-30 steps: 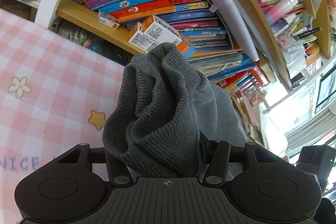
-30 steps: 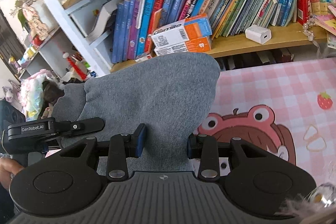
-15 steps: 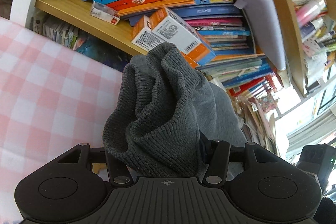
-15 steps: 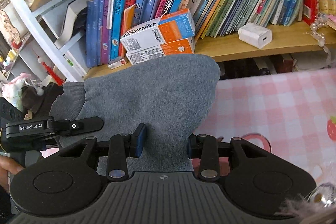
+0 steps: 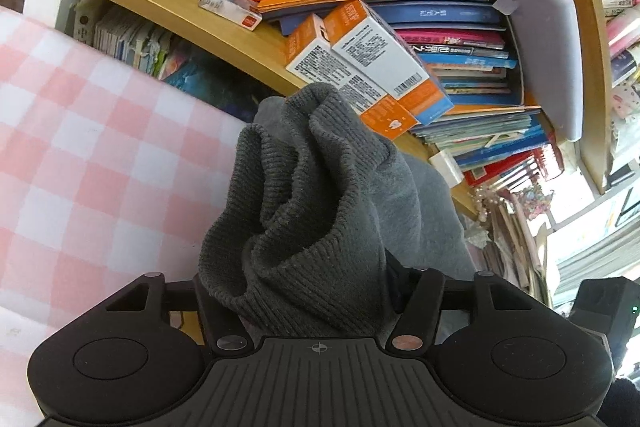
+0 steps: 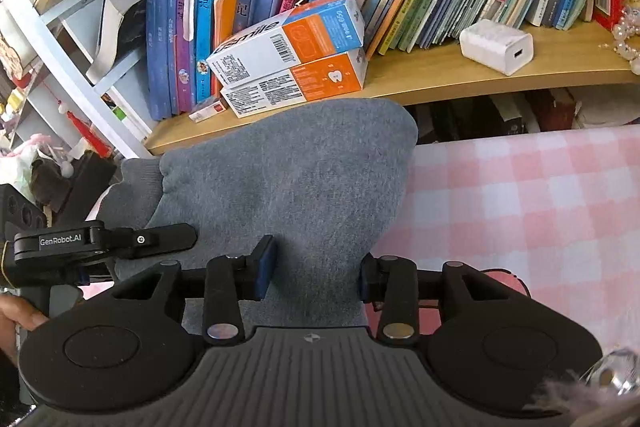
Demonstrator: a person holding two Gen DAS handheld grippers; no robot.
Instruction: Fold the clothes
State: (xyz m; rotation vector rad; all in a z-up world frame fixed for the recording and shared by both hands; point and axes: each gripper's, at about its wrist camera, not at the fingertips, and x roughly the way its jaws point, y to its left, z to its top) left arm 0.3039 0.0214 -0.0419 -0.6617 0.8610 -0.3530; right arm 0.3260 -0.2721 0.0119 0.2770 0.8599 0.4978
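Observation:
A grey sweater is held up between both grippers over the pink checked cloth (image 5: 80, 147). In the left wrist view its dark ribbed cuff (image 5: 304, 195) stands bunched between the fingers of my left gripper (image 5: 312, 287), whose jaws are opening with the cuff still filling the gap. In the right wrist view the smooth grey fleece (image 6: 288, 179) spans the blue pads of my right gripper (image 6: 314, 271). Its jaws are also opening, and the fabric still touches both pads. The left gripper (image 6: 104, 243) shows at the left edge, with a hand (image 6: 16, 315) under it.
A wooden bookshelf (image 6: 440, 83) packed with upright books stands close ahead. Two orange-and-white boxes (image 6: 292, 59) and a white charger (image 6: 496, 45) lie on its board. The pink checked cloth (image 6: 520, 195) covers the surface at the right.
Both grippers have carried the sweater toward the shelf and lower. The frog print, star and flower on the cloth have left the views. The right pads stand slightly wider apart.

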